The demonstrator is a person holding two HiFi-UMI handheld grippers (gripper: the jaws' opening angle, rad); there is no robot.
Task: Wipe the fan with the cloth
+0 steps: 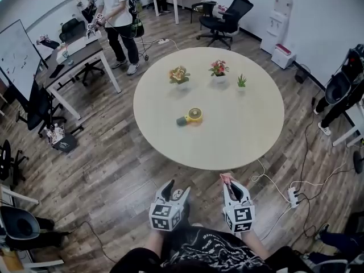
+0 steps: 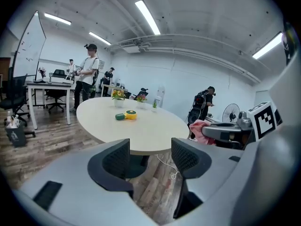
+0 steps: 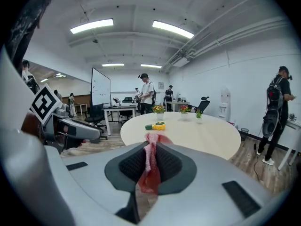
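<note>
A small yellow fan with a green handle lies near the middle of the round beige table; it also shows as the fan and the fan in the gripper views. My right gripper is shut on a pink cloth, whose tip pokes out as the cloth in the head view. My left gripper is open with nothing between its jaws. Both hang off the table's near edge, well short of the fan.
Three small potted plants stand on the table's far side. A person stands beyond by a desk. Office chairs, a whiteboard and floor cables with a power strip surround the table.
</note>
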